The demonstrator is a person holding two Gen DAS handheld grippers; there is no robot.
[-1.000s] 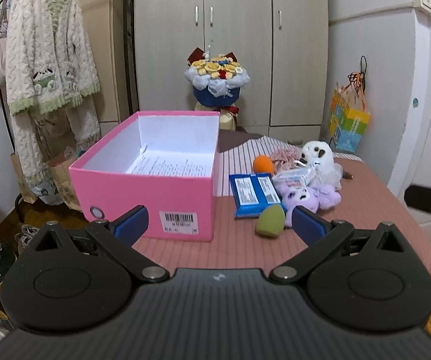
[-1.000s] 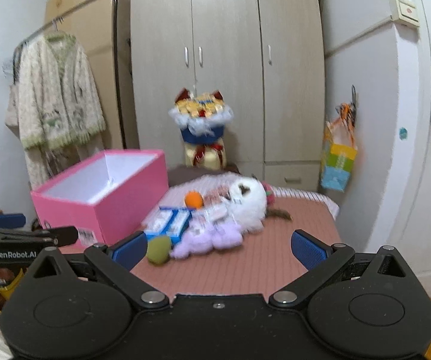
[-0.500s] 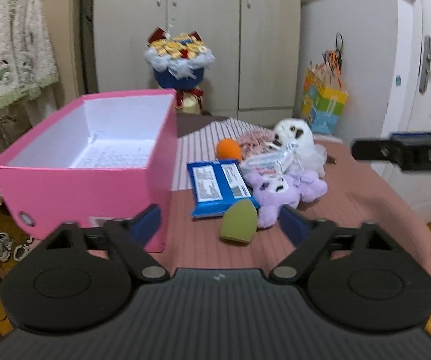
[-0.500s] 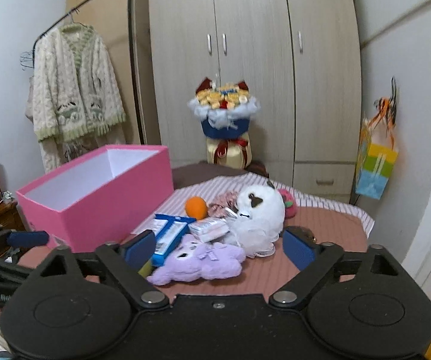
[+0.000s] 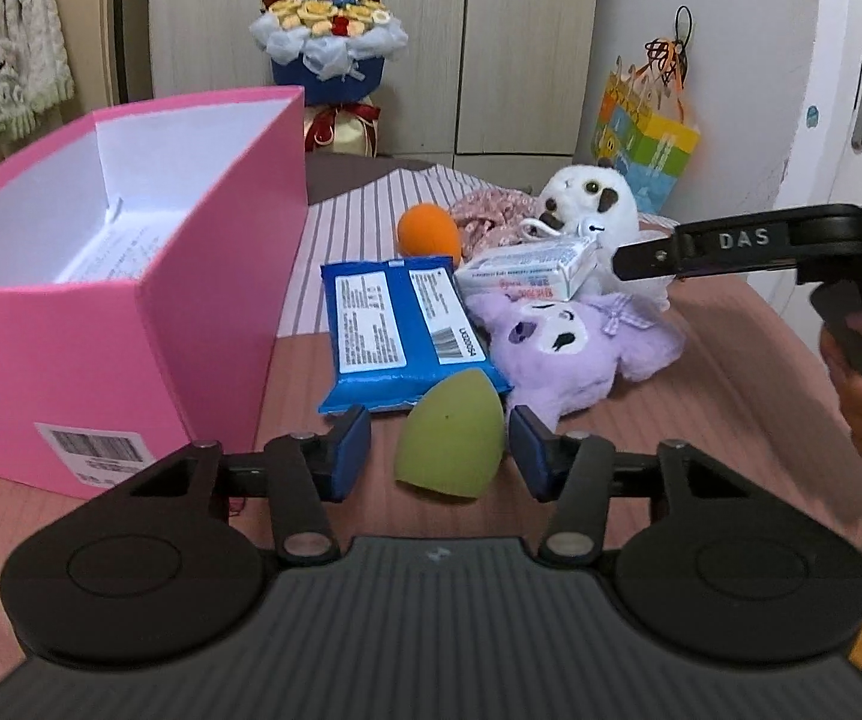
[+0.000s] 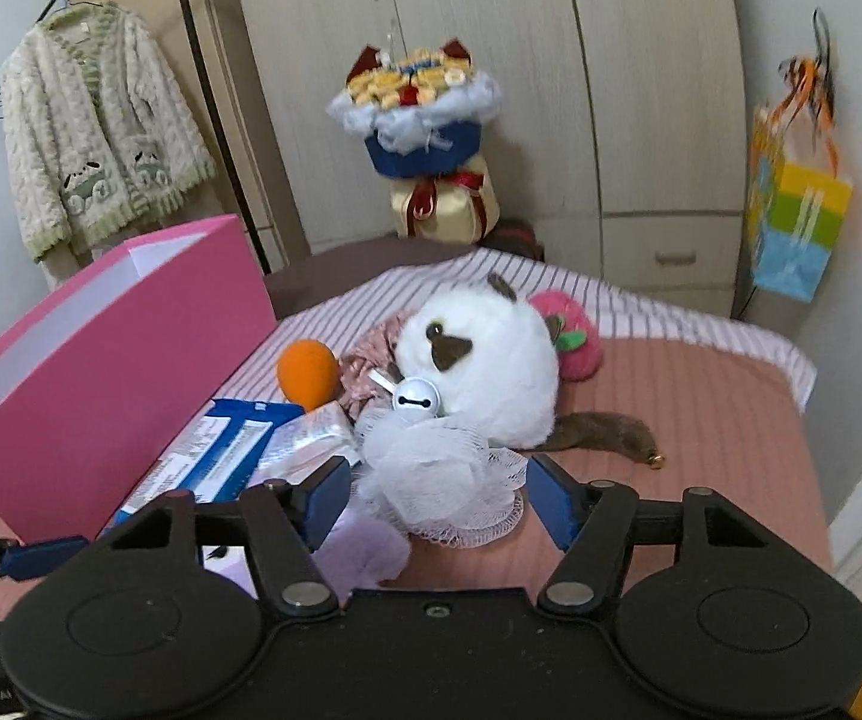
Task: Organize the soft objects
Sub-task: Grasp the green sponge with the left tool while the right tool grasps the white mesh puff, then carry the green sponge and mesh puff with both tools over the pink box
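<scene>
Left fingers (image 5: 365, 450): closing, pads not yet touching the green sponge (image 5: 450, 437), lower centre.
Right fingers (image 6: 327, 493): closing around the white mesh puff (image 6: 439, 468).
Pink box (image 5: 203, 324): open at left, likely the destination.

Black left gripper (image 5: 439, 447), blue pads, silver pivot screws, right gripper (image 6: 438, 495) alike, "DAS" lettering

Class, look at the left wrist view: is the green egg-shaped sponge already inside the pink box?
No, the green sponge lies on the bedcover outside the pink box, between the left gripper's closing fingers.
</scene>
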